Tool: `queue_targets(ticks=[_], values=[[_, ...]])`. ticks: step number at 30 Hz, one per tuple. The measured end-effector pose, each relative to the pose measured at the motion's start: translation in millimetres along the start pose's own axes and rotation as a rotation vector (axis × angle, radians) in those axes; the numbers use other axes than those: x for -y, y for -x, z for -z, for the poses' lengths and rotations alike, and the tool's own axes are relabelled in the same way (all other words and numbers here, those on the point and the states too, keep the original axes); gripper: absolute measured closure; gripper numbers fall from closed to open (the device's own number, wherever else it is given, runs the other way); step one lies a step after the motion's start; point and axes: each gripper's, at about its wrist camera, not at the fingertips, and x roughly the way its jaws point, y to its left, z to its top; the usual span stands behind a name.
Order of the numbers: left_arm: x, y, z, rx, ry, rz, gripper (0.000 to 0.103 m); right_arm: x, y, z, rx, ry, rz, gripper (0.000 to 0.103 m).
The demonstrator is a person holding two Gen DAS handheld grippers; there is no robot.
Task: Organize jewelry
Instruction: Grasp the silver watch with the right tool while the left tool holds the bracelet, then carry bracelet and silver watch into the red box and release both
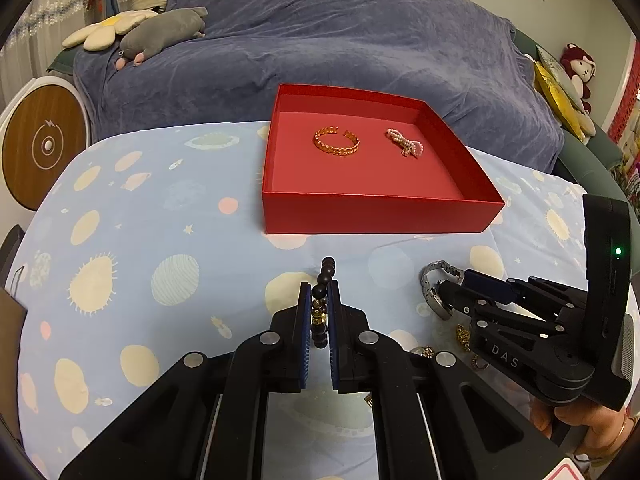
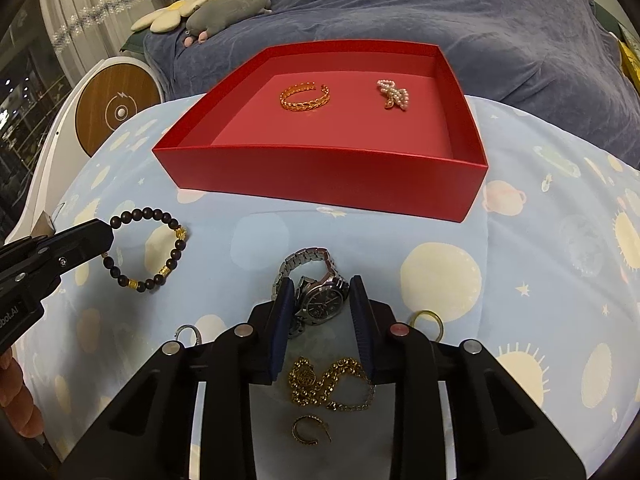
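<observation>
Currently, step in hand: two pieces are being taken up for transfer into the red box (image 2: 320, 184).
Left hand-held gripper (image 1: 320, 300): closed on the dark bead bracelet (image 2: 148, 248), which is pinched at one side, near the tabletop (image 2: 540, 208).
Right hand-held gripper (image 2: 320, 312): parted jaws are set either side of the steel watch (image 2: 320, 296); no grip is seen.
Box: a gold bangle (image 2: 306, 96) and pearl piece (image 2: 392, 94) are already held inside.
Next move: the bracelet would need lifting over the near wall.
</observation>
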Motion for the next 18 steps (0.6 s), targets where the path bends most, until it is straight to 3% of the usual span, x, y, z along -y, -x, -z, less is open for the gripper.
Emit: queue_targets(ticks=[1, 2, 3, 18], values=[[0, 0, 0, -0.001, -0.001, -0.001, 0.098, 0, 0, 0, -0.005, -0.001, -0.003, 0.082], [0, -1, 0, -0.002, -0.001, -0.001, 0.098, 0, 2, 0, -0.006, -0.002, -0.008, 0.091], [0, -1, 0, -0.001, 0.0, -0.002, 0.098, -1, 5, 0, 0.002, 0.004, 0.0, 0.094], [-8, 3, -2, 0.009, 0.015, -0.002, 0.098, 1, 32, -3, 0.054, 0.01, -0.002, 0.096]])
